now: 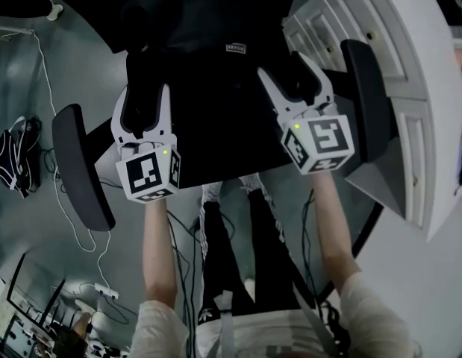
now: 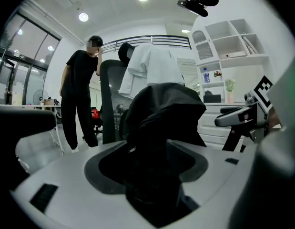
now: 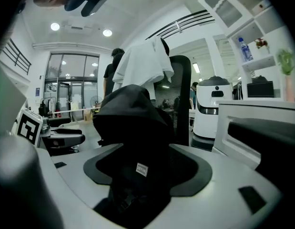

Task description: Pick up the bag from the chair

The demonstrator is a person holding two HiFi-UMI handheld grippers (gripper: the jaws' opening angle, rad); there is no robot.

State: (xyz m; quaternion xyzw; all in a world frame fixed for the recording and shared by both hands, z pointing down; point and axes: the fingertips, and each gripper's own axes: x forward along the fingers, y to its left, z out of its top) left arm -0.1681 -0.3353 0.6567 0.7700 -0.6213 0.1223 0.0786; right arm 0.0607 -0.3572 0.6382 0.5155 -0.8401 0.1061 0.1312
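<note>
Head view first: both grippers were down at the chair (image 1: 216, 151), side by side, with the black bag (image 1: 216, 21) heaped on the seat right at their tips. The left gripper (image 1: 146, 103) had its jaws spread wide, dark fabric showing in the gap. Same deal for the right gripper (image 1: 289, 73): jaws well apart, with the bag's little label (image 1: 235, 48) just left of its tips. One armrest (image 1: 81, 166) sat outside the left jaws, and a white cabinet (image 1: 380, 43) was off past the right ones.

Left gripper view: the jaws stood open and the bag (image 2: 159, 123) bulged up between them and beyond the tips. It filled the gap, but I couldn't see the pads actually squeezing it. Behind the bag was a white cloth (image 2: 152, 66) draped over a chair back, and a person (image 2: 80, 94) stood off to the left.

Right gripper view: open jaws again, with the bag (image 3: 133, 128) slumped between them, label (image 3: 142, 169) facing the camera and no clamp visible. The white cloth (image 3: 142, 61) hung straight ahead above it.
</note>
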